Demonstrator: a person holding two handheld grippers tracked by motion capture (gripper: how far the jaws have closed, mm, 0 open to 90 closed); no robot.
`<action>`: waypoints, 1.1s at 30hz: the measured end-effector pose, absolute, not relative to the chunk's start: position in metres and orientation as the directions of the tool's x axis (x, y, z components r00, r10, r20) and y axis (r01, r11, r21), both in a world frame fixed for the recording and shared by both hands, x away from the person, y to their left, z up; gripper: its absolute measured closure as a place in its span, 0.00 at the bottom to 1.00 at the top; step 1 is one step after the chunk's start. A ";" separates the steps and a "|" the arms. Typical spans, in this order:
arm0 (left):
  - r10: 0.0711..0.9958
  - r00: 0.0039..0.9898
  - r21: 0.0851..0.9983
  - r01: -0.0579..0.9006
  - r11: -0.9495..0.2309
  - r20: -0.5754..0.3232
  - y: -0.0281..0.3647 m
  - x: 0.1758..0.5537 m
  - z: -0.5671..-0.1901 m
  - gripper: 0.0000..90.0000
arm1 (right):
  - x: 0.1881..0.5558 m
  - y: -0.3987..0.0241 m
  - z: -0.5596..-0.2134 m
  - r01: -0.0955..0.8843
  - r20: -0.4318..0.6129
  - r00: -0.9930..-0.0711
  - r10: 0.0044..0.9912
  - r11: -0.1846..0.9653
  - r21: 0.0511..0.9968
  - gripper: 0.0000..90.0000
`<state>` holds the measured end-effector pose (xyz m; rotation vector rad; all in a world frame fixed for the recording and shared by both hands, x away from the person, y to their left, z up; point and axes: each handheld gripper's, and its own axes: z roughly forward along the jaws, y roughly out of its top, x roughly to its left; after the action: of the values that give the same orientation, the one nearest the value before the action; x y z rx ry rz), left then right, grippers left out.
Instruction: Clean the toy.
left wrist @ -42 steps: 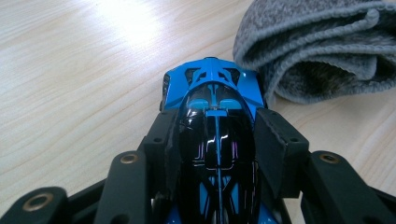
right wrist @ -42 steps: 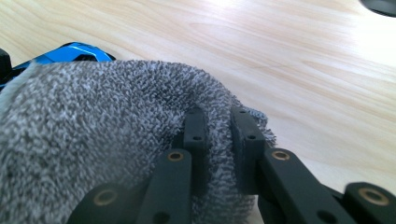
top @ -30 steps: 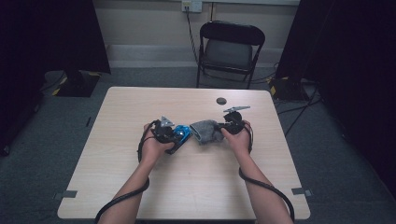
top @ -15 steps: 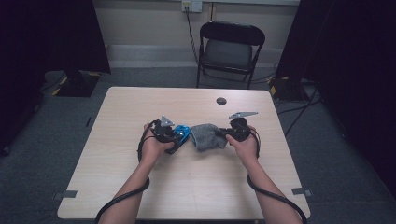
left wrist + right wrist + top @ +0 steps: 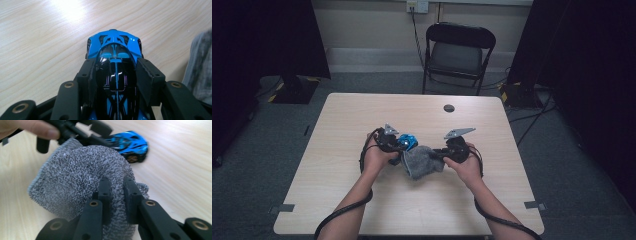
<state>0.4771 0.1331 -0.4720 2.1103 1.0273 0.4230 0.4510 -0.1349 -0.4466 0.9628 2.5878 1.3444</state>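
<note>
At about 9 o'clock from the table (image 5: 362,210) centre, the left gripper (image 5: 116,72) is clamped on the blue car (image 5: 113,47), its 2 jaws pressing the car's flanks with the nose sticking out past them. Just at 3 o'clock of the car lies the grey cloth (image 5: 422,162), bunched beside it. Further toward 3 o'clock, the right gripper (image 5: 117,185) has its jaws pinched together on a fold of the cloth. A small dark disc (image 5: 449,108) sits at 12 o'clock near the far edge.

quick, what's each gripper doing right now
Left gripper: shut on the toy car.
Right gripper: shut on the grey cloth.
</note>
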 end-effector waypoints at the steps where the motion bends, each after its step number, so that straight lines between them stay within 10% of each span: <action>1: 0.781 0.624 0.741 0.537 -0.403 -0.028 0.133 0.477 -0.472 0.58 | 0.449 -0.131 -0.448 0.492 0.214 -0.809 0.548 0.431 0.757 0.87; 33: 0.780 0.625 0.756 0.518 -0.401 -0.015 0.133 0.474 -0.474 0.58 | 0.468 -0.070 -0.480 0.476 0.218 -0.856 0.468 0.552 0.685 0.87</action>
<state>0.4742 0.1332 -0.4744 2.0926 1.0132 0.4440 0.4679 -0.0698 -0.4805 0.8446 2.7757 1.2298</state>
